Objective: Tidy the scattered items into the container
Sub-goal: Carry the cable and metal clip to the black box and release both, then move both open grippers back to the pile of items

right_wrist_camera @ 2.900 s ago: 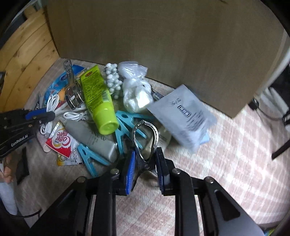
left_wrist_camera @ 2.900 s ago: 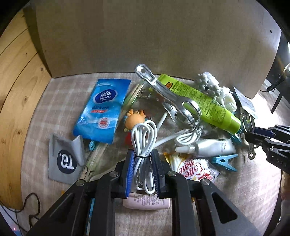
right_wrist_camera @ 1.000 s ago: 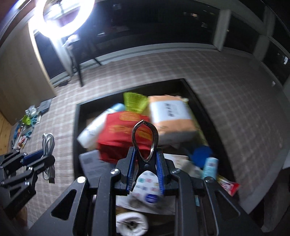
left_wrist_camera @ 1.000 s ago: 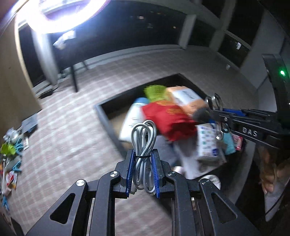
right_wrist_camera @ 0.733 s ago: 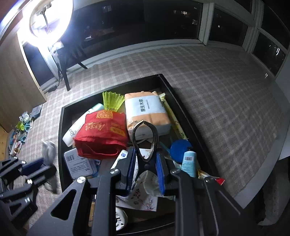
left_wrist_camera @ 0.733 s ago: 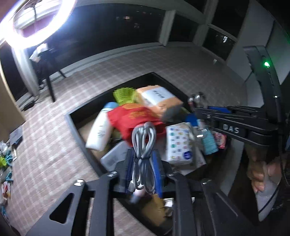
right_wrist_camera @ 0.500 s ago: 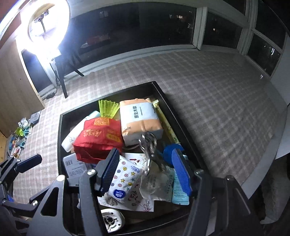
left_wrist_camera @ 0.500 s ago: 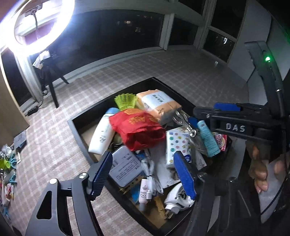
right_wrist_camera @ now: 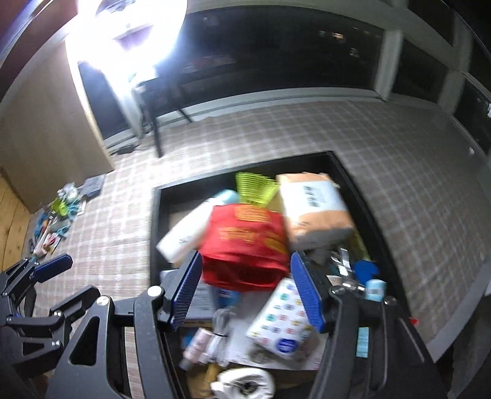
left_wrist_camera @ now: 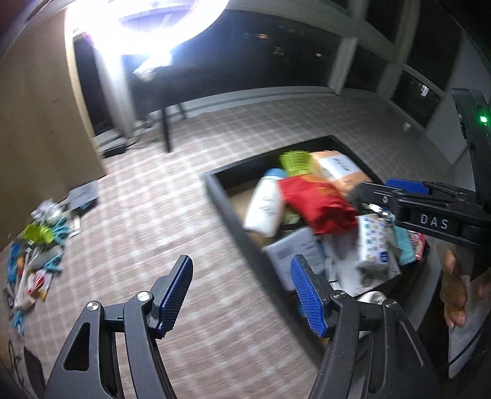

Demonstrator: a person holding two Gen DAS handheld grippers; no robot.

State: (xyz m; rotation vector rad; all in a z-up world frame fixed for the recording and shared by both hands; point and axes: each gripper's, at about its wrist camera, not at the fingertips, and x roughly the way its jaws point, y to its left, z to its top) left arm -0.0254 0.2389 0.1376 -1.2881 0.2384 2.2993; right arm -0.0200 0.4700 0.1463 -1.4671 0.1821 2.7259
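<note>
Left wrist view: left gripper [left_wrist_camera: 242, 290] at bottom centre, jaws spread wide w/ nothing between the 2 blue pads, over checked floor [left_wrist_camera: 172, 214] just left of the black container [left_wrist_camera: 228, 211]. Container sits centre-right, packed: white bottle [left_wrist_camera: 264, 208], red bag [left_wrist_camera: 316, 202], orange pack [left_wrist_camera: 337, 170]. Scattered items [left_wrist_camera: 36, 251] heaped at far left edge, well apart. Right wrist view: right gripper [right_wrist_camera: 245, 285] at lower centre, jaws also wide, empty, above the container's contents; patterned tissue pack [right_wrist_camera: 282, 322] below it, blurred. Ring light [right_wrist_camera: 122, 27] glares upper left.
</note>
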